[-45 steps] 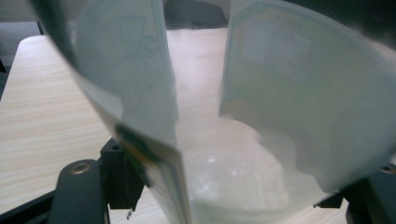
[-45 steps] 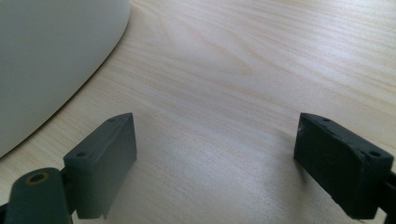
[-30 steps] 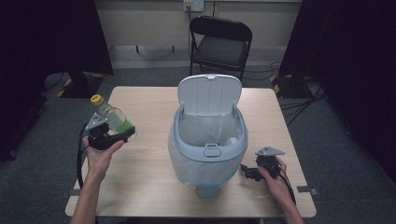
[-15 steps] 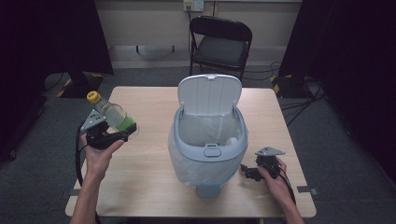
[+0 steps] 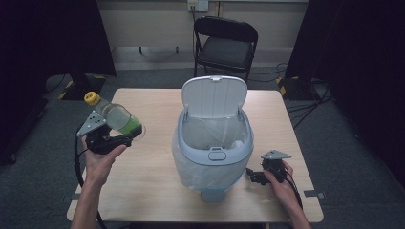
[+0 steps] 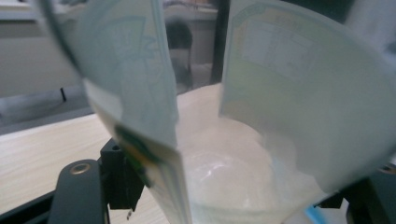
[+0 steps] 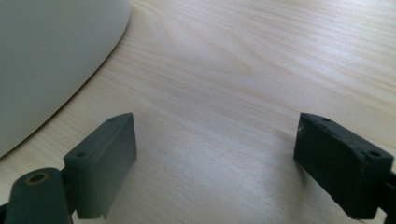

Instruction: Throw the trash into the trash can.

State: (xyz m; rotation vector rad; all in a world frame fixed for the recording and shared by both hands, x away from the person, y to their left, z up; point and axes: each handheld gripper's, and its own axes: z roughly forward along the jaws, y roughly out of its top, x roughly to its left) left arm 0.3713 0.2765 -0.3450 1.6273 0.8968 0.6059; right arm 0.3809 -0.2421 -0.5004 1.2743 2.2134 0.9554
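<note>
Plastic: one bottle [image 5: 118, 118] clamped in the left gripper [image 5: 125, 138], raised left of one bin [image 5: 214, 150]; right gripper [image 5: 253, 175] rests wide and bare on one table [image 5: 143, 191]

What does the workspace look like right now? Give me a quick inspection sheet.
Surface: light wooden table, bare around the bin.
Job's things: clear plastic bottle with yellow cap and green label, tilted, cap up and away; pale blue lidded bin with white liner, lid open.
Clutter: nothing seen.
Grippers: left tongs shut on the bottle, held above the table's left side; right tongs open, nothing between them, low over the table beside the bin.
Cables: black cable trails from the left tongs; more cables on the floor at right.
Surroundings: black folding chair behind the table, grey carpet, dark curtains.
</note>
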